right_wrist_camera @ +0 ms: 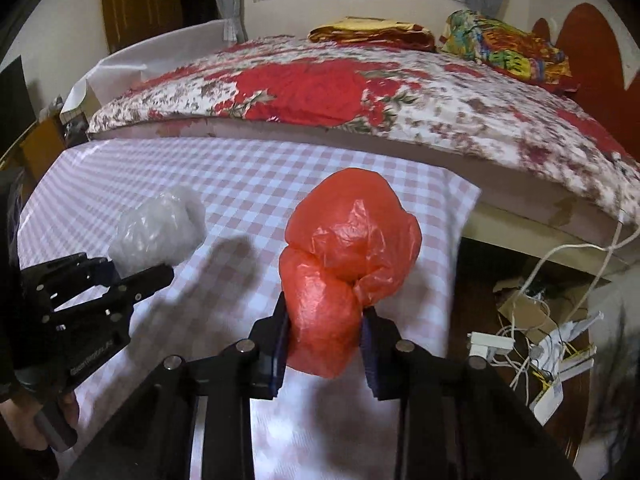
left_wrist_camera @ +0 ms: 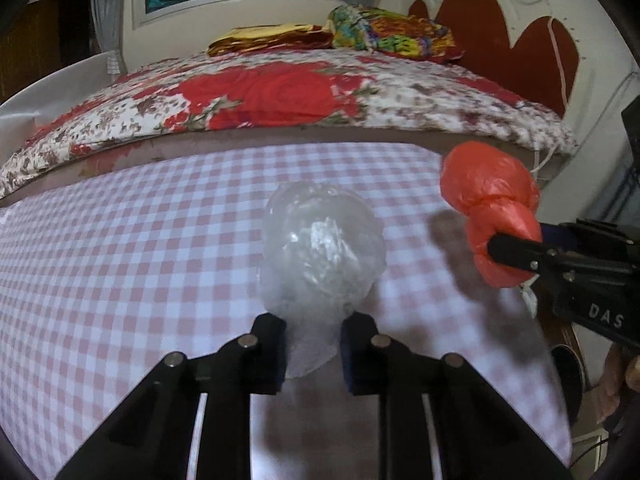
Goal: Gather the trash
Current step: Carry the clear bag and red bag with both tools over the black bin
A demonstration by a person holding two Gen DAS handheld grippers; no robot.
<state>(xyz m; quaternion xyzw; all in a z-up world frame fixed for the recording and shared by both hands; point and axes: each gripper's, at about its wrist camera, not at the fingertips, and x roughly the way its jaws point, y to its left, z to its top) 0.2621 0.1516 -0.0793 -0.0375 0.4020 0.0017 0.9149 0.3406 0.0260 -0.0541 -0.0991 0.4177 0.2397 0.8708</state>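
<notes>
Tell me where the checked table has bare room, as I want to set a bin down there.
The checked cloth lies bare between the left gripper with its clear bag and the bed. It is crowded to the right: the right gripper holds the red bag, with cables beyond the table edge.

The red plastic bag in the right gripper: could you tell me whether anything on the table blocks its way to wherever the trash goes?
No bin shows in either view, so its route cannot be judged. The right gripper is shut on the red plastic bag, clear of the checked tablecloth; the clear plastic bag sits in the left gripper.
</notes>
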